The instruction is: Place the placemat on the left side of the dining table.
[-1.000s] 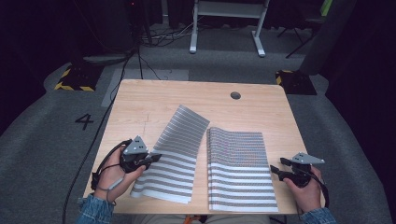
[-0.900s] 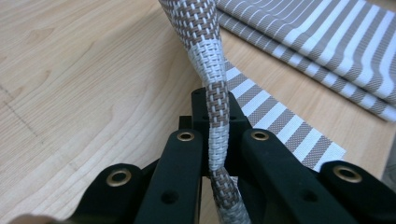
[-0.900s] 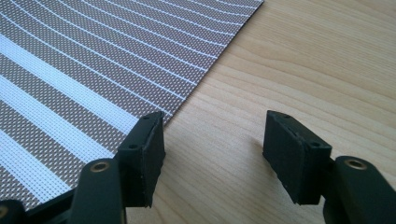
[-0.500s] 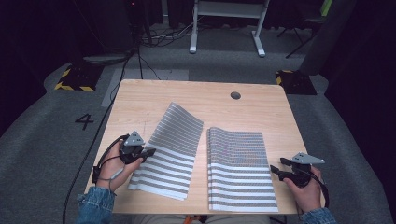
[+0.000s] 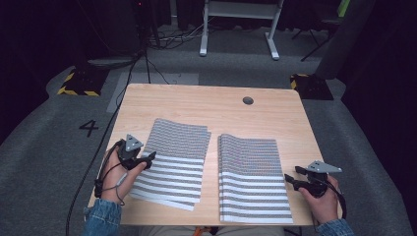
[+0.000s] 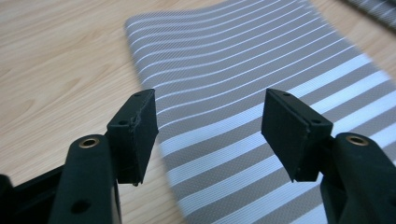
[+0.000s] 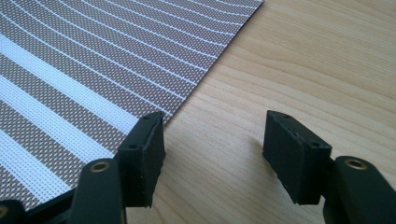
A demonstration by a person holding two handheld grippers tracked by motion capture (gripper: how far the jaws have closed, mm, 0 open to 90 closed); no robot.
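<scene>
Left striped placemat [image 5: 172,164] is judged just released flat on the wooden table [image 5: 206,101], left of the right striped placemat [image 5: 253,179], left gripper [image 5: 147,158] jaws having just been opening, nothing clamped; right gripper [image 5: 291,177] is held agape beside that placemat, whose edge should be gripped next.

We can read just one thing: a big number 4 [image 5: 88,128]. It is painted in dark strokes on the grey floor [image 5: 44,147], to the left of the desk [image 5: 196,98]. We find no other words, labels or brand names that we can read on anything else here.
</scene>
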